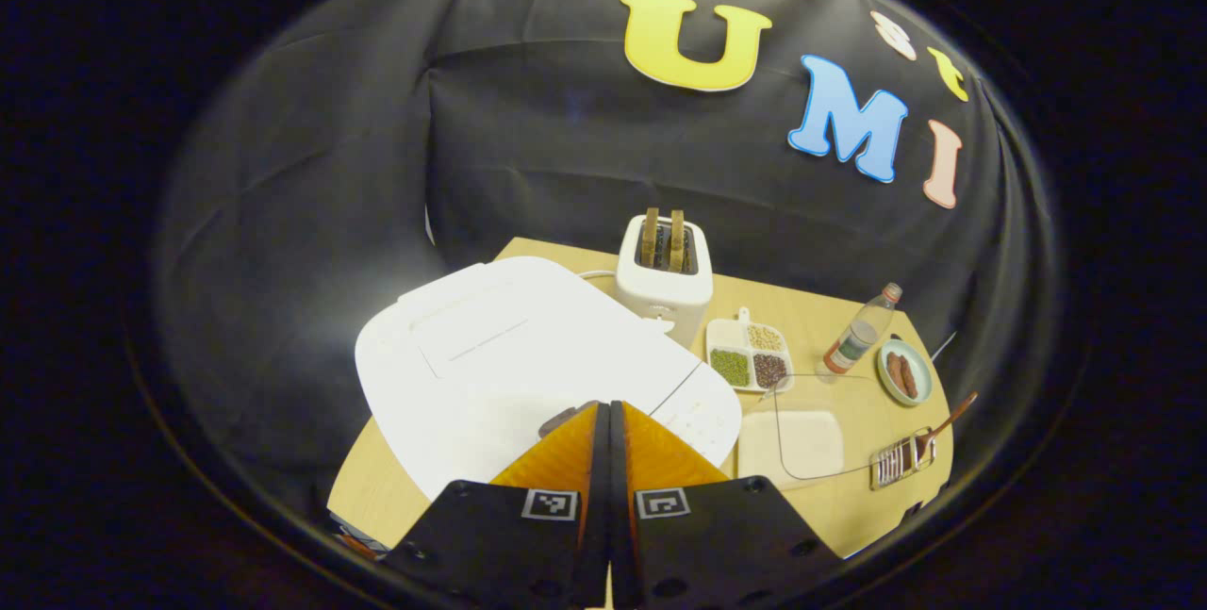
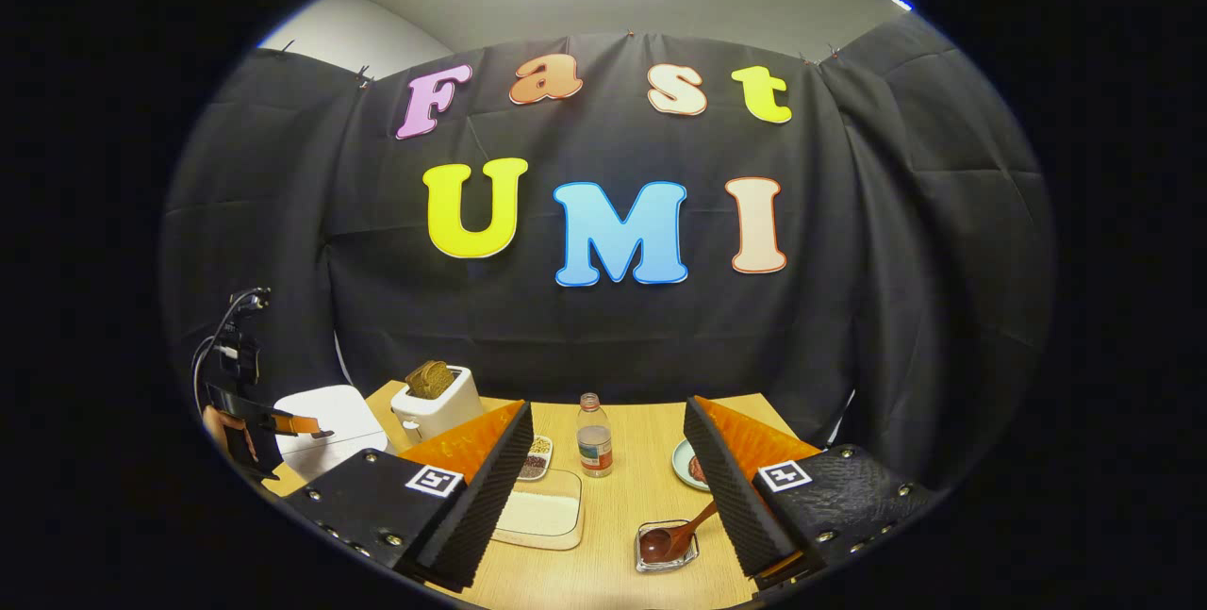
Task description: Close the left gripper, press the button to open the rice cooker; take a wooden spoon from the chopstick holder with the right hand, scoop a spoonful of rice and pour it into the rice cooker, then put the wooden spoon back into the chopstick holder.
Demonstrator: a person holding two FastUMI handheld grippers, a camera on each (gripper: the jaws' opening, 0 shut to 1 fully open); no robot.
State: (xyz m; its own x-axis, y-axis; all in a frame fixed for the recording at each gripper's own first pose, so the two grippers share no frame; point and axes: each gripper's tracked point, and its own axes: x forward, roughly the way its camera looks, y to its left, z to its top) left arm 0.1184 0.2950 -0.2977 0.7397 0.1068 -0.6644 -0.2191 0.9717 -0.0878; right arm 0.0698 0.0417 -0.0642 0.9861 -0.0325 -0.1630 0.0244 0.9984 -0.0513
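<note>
Over white rice cooker [image 1: 528, 365], lid down: left gripper [image 1: 609, 414], fingers pressed together, nothing between, tips just above front edge of lid. Behind cooker: toaster [image 1: 663, 282] with two bread slices. Right of cooker: clear rice container [image 1: 809, 436], then chopstick holder [image 1: 901, 464] with wooden spoon [image 1: 948, 421] leaning out. Right gripper [image 2: 608, 445] fingers spread wide, empty, well apart from cooker, above table [image 2: 622, 516]; chopstick holder [image 2: 667, 546] between fingers.

My feeds are dim around the edges, lit from overhead. The white rounded plastic rice cooker lid [image 1: 528, 374] blows out to glare in the left gripper view. Behind it, fisheye distortion bows the pale wooden worktop [image 1: 811, 308]; focus stays sharp.
</note>
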